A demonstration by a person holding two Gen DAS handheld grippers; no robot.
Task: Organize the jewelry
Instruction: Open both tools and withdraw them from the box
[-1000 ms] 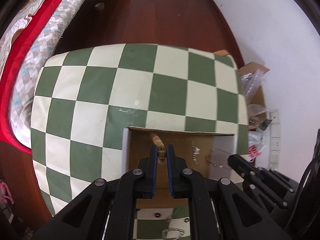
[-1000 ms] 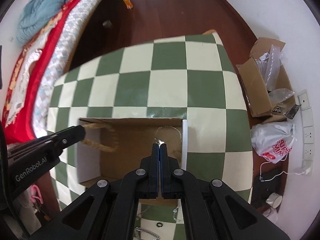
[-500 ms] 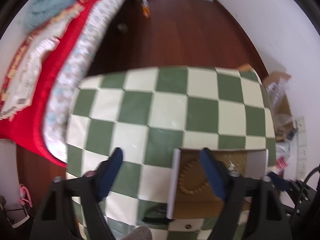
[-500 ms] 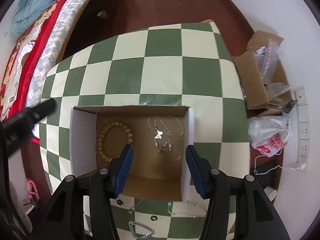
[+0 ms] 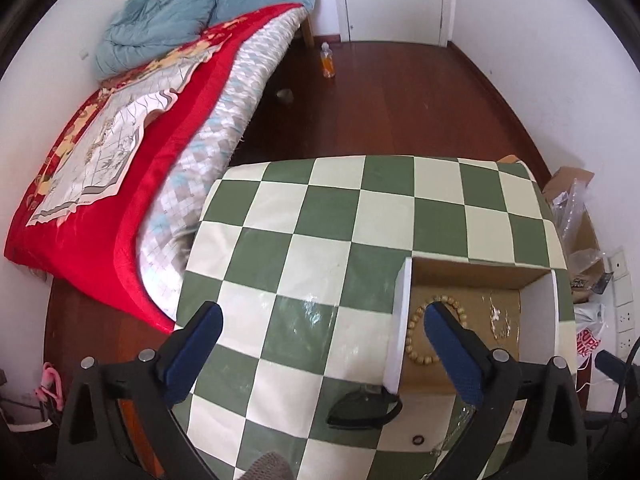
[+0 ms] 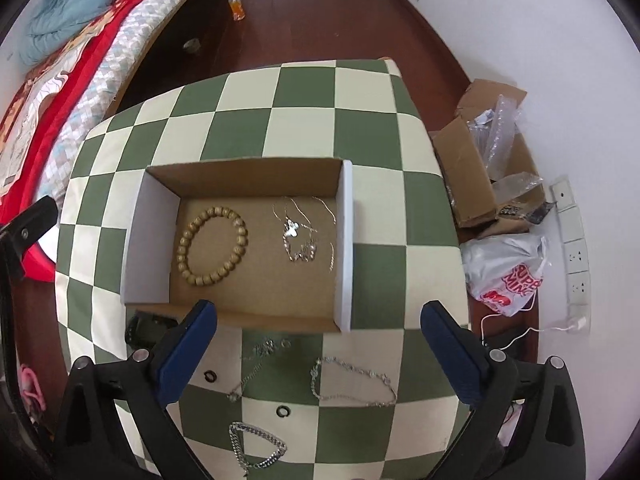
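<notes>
Box [image 6: 256, 184], open cardboard, on the green-and-cream checked table [image 6: 304, 120]; we list its contents first. Bead bracelet [image 6: 212, 246]: wooden, a closed ring lying flat on the left half of the box floor. Thin chains [image 6: 300, 236]: silver, loosely tangled, with a small pendant, on the right half of the floor, apart from the bracelet.

Items we find on the table in front of the box, outside it: a fine chain [image 6: 256, 364] nearest the box wall; a link bracelet [image 6: 354, 382] to its right; a heavier curb chain [image 6: 256, 450] at the near edge; two small dark rings [image 6: 210, 376] [image 6: 283, 411] between these. A dark object [image 6: 148, 328] sits against the box's near left corner; we cannot tell what it is.

Left gripper [image 5: 320, 320]: we see its blue pads spread wide, empty, above the table to the left of the box, its right finger overlapping the bracelet in that view.

Right gripper [image 6: 316, 318]: also spread wide and empty, above the box's near wall.

Surroundings: bed [image 5: 120, 168] with red cover on the left, wooden floor [image 5: 380, 100], orange bottle [image 5: 328, 62], carton [image 6: 468, 172] and white bag [image 6: 508, 276] by the wall on the right.
</notes>
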